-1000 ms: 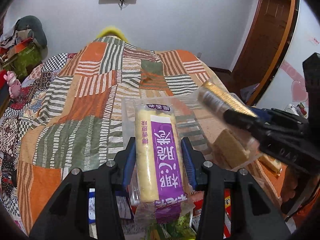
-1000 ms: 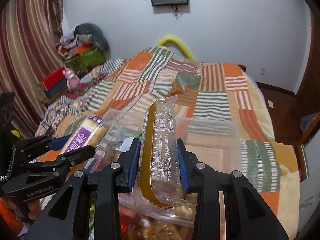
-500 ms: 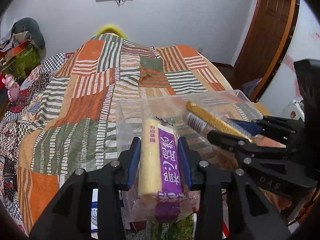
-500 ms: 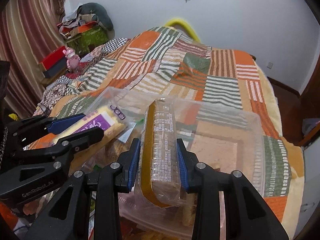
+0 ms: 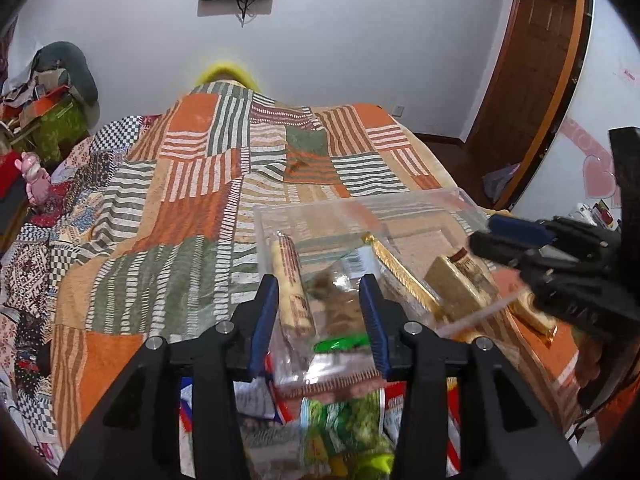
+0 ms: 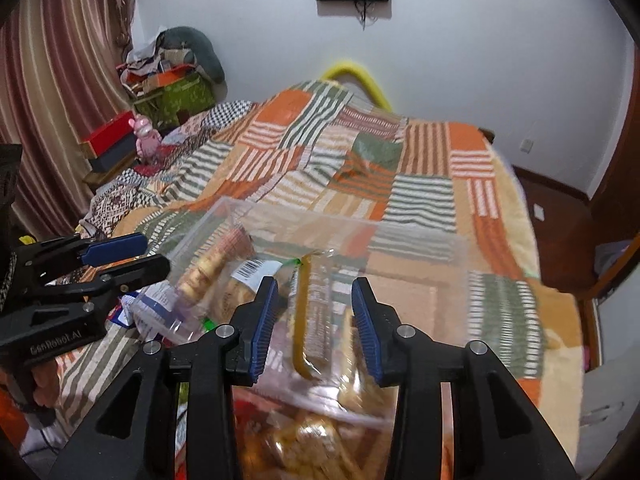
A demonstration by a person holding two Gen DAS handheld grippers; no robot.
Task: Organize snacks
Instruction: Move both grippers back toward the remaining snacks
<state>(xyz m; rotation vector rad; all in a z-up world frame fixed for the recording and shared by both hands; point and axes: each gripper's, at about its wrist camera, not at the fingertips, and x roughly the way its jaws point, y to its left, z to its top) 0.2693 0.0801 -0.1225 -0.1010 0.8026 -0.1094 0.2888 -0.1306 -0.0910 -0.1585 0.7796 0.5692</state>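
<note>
Both tongs are held out low and level, side by side, pointing the same way toward the far end of the room. The left tongs (image 5: 322,322) stand spread, their blue-padded fingers (image 5: 264,322) well apart and closed on nothing. The right tongs (image 6: 314,322) are spread just as wide, blue pads (image 6: 366,326) facing each other across an open gap. Each pair shows at the edge of the other's view, the left pair (image 6: 120,256) near the right one. Part of a hand (image 6: 42,386) grips the left handle from below.
</note>
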